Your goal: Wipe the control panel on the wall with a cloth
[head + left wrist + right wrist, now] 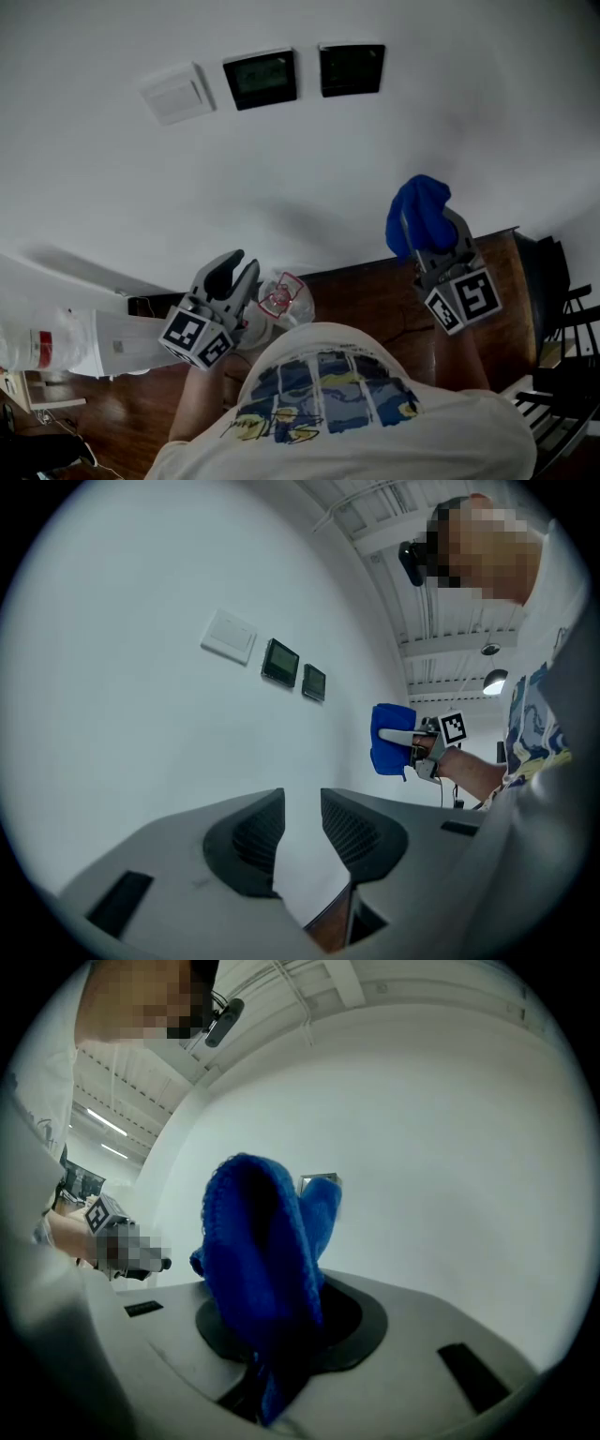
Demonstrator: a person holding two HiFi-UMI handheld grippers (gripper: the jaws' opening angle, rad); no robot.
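Two dark control panels (261, 78) (352, 68) hang side by side on the white wall, with a white switch plate (176, 92) to their left. My right gripper (433, 234) is shut on a bunched blue cloth (419, 211) and is held up below and to the right of the panels, apart from the wall. In the right gripper view the cloth (258, 1251) fills the space between the jaws. My left gripper (242, 269) hangs lower left, its jaws slightly apart with nothing between them. From the left gripper view the panels (279, 662) and the cloth (389, 738) both show.
Brown wooden floor (375, 300) runs along the wall's foot. A white cylinder with a red label (56, 342) lies at the left. A clear object with red print (281, 300) sits by my left gripper. Dark furniture (562, 319) stands at the right.
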